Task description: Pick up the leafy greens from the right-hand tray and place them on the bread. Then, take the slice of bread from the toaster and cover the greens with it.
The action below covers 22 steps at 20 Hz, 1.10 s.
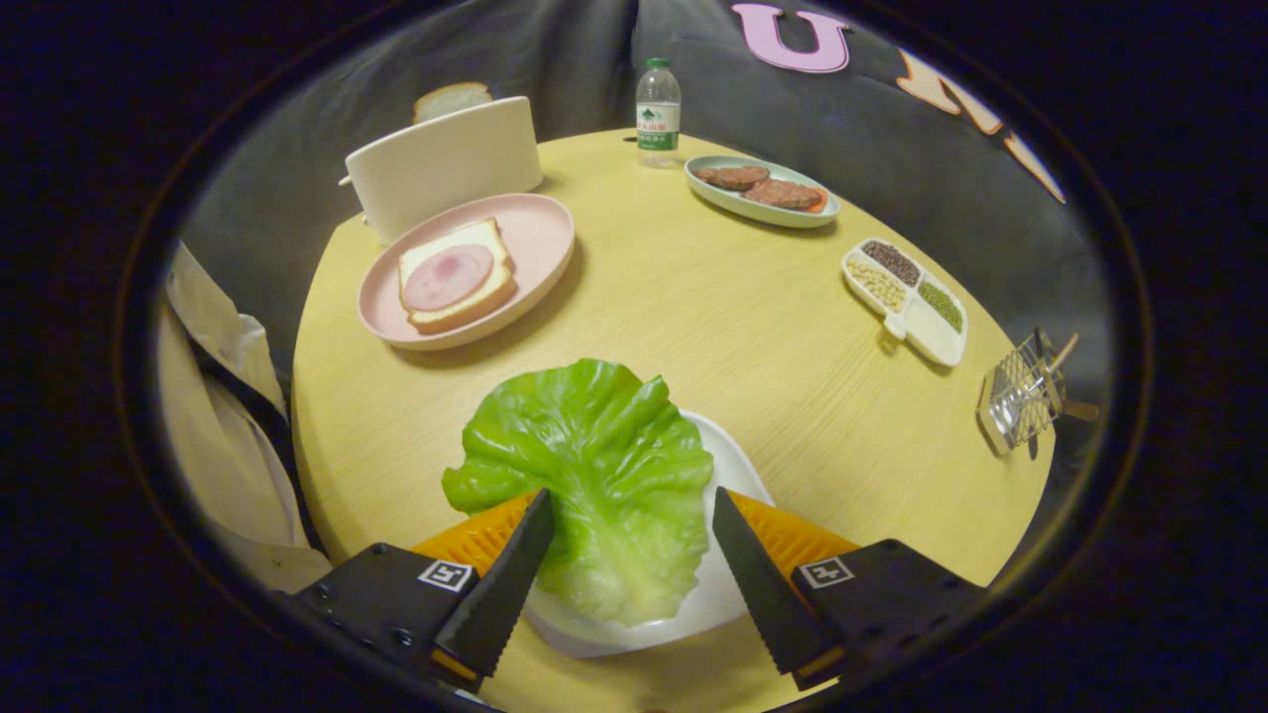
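Observation:
A green lettuce leaf (594, 465) lies on a white tray (733, 465) at the near edge of the round wooden table. My gripper (634, 515) stands open, one finger on each side of the leaf's stem end, and neither finger presses on it. Beyond the leaf to the left, a pink plate (540, 243) holds a slice of bread (456, 280) topped with a round of pink ham (448, 277). Behind the plate stands a white toaster (441, 166) with another bread slice (451, 99) poking out of its top.
A water bottle (658, 114) stands at the table's far edge. To its right lies a pale green dish (763, 213) with meat patties. A divided white tray (906, 302) of beans and a wire rack (1025, 391) sit to the right. A person's light sleeve (223, 416) is at the left.

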Each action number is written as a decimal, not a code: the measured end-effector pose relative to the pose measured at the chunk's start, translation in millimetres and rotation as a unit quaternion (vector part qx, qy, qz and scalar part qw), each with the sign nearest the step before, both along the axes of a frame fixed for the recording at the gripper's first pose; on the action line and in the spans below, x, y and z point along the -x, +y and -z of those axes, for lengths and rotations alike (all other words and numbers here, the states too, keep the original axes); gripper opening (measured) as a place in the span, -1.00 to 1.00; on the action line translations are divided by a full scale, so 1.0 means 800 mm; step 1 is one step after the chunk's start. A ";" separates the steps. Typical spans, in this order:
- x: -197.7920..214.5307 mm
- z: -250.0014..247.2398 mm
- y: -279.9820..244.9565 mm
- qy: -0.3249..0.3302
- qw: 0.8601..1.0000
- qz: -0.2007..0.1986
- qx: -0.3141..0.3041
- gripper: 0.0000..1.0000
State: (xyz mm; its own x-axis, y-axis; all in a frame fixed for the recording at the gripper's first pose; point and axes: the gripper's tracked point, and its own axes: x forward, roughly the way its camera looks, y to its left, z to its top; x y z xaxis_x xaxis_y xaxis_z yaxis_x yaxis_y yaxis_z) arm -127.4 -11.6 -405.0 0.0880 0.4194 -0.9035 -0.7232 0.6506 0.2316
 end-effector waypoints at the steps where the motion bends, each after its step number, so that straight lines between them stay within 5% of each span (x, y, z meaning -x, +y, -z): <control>1: 0.002 0.003 0.000 0.001 1.000 0.003 0.002 1.00; 14: 0.004 -0.002 0.009 -0.021 1.000 0.003 0.011 -0.82; 22: -0.010 -0.035 0.005 -0.041 0.999 0.035 0.002 -0.94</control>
